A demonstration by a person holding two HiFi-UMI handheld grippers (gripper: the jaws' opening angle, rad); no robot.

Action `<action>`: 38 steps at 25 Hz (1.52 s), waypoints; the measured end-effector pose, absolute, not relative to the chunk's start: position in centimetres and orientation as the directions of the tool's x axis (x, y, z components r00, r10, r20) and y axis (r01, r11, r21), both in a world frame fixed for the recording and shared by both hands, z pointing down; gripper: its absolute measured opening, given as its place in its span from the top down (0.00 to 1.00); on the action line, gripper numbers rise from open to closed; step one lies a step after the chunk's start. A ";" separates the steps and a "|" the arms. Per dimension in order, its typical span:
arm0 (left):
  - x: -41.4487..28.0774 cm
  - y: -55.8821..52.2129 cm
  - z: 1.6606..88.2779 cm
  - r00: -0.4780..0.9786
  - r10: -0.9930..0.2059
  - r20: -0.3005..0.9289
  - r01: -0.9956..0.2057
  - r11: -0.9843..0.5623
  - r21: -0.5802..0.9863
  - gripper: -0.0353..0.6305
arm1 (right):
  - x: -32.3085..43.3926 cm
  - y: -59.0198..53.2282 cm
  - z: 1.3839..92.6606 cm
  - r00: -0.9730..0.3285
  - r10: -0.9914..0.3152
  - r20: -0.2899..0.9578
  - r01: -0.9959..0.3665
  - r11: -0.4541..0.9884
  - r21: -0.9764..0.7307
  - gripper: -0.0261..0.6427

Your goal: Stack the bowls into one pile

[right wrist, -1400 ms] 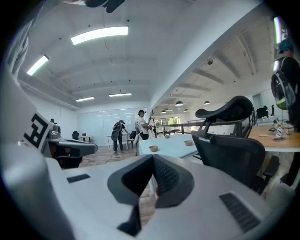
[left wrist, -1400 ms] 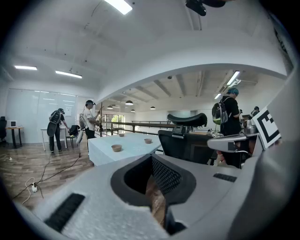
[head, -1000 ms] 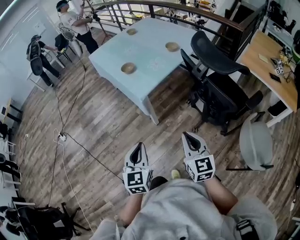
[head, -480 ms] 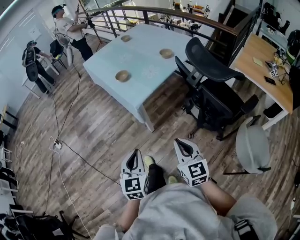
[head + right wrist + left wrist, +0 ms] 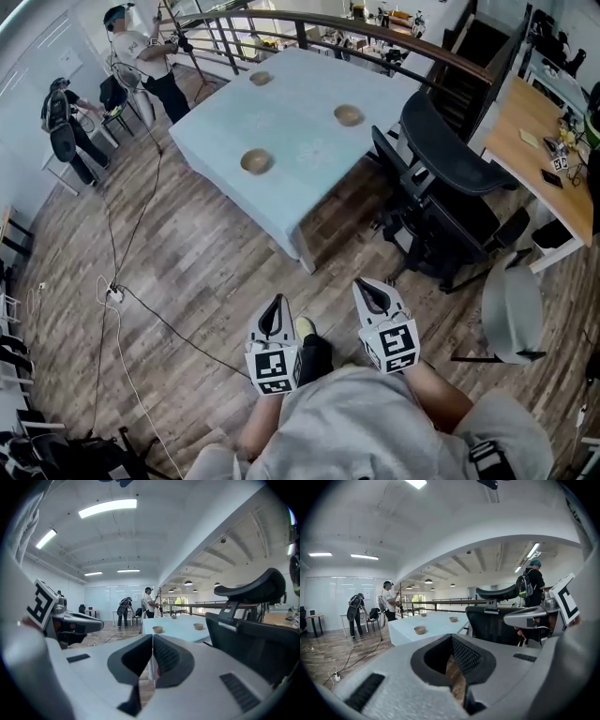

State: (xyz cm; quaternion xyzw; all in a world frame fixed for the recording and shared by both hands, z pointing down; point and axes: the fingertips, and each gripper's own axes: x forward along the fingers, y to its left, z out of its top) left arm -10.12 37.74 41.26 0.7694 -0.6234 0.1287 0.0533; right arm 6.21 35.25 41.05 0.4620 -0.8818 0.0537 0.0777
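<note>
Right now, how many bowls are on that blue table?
3, apart on the table: near bowl by its left edge, right bowl beside the black chair, far bowl at the far end. None looks hidden.

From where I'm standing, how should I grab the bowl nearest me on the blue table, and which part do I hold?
Pinch the rim of the nearest bowl, with one jaw inside its wall and one outside. Come down from above on the side facing you. It sits upright with its mouth open, close to the near edge of the table, so that part of the rim is probably the easiest to reach.
</note>
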 end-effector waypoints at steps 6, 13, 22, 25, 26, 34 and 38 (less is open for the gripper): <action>-12.8 32.7 41.1 0.197 -0.940 0.278 -0.972 -0.224 -0.069 0.92 | 3.5 30.3 41.0 -0.552 -0.808 0.208 -0.829 0.559 -0.029 0.92; -16.0 28.1 41.3 0.208 -0.934 0.289 -0.969 -0.237 -0.070 0.92 | 0.2 25.8 41.1 -0.549 -0.806 0.221 -0.830 0.557 -0.029 0.92; -19.1 23.4 41.5 0.245 -0.922 0.299 -0.962 -0.271 -0.045 0.92 | -2.9 21.5 40.8 -0.518 -0.822 0.238 -0.847 0.531 -0.013 0.92; -20.3 22.1 41.6 0.256 -0.920 0.296 -0.959 -0.279 -0.038 0.92 | -4.1 20.2 40.5 -0.508 -0.829 0.235 -0.853 0.522 -0.004 0.92; -20.7 21.5 41.5 0.259 -0.920 0.294 -0.959 -0.282 -0.036 0.92 | -4.5 19.7 40.5 -0.505 -0.831 0.234 -0.855 0.519 -0.001 0.92; -23.2 18.9 41.7 0.298 -0.911 0.285 -0.947 -0.321 -0.035 0.92 | -7.5 17.2 40.5 -0.480 -0.848 0.224 -0.869 0.495 0.011 0.92; -24.1 18.3 41.9 0.309 -0.908 0.284 -0.944 -0.329 -0.026 0.92 | -8.9 17.0 40.4 -0.484 -0.845 0.228 -0.866 0.500 0.017 0.92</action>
